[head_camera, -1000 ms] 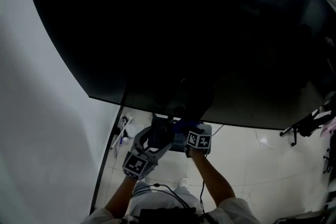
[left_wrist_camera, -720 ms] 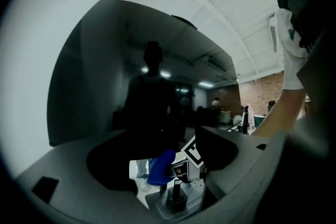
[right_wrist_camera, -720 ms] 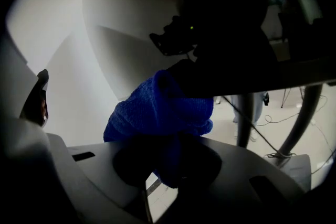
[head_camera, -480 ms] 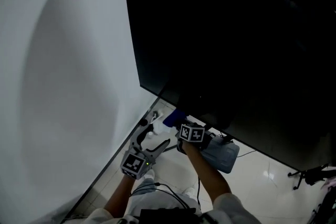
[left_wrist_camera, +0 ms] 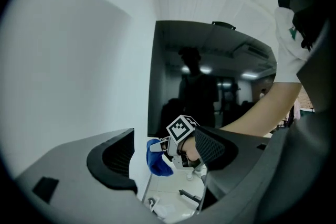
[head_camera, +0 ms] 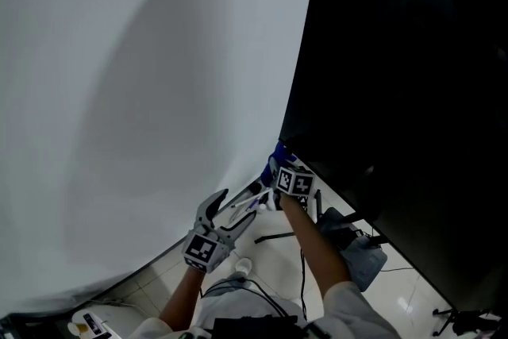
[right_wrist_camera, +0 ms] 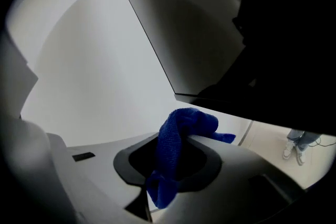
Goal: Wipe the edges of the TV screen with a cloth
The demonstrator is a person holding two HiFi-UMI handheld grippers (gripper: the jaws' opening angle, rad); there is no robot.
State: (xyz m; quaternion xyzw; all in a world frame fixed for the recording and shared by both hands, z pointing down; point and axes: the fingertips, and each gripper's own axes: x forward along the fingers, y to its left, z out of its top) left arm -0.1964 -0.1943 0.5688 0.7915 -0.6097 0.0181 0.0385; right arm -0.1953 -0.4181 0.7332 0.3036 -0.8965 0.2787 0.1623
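While its jaws clamp the blue cloth (right_wrist_camera: 176, 149), the right gripper (head_camera: 279, 164) holds it at the TV screen's (head_camera: 397, 75) lower corner beside the white wall (head_camera: 143, 91), seemingly touching the edge. Just below, the left gripper (head_camera: 236, 209) hangs with jaws apart, empty.

Your head view is dim overall: the white wall (head_camera: 119, 52) carries a broad soft shadow across its middle, and the TV screen (head_camera: 413, 75) reads as flat black with almost no detail. In your left gripper view the screen mirrors ceiling lights (left_wrist_camera: 206, 69) as small bright patches, and the picture bends and falls to black at its round rim. Your right gripper view is darker and soft in the near foreground, while the blue cloth (right_wrist_camera: 176, 144) shows its weave.
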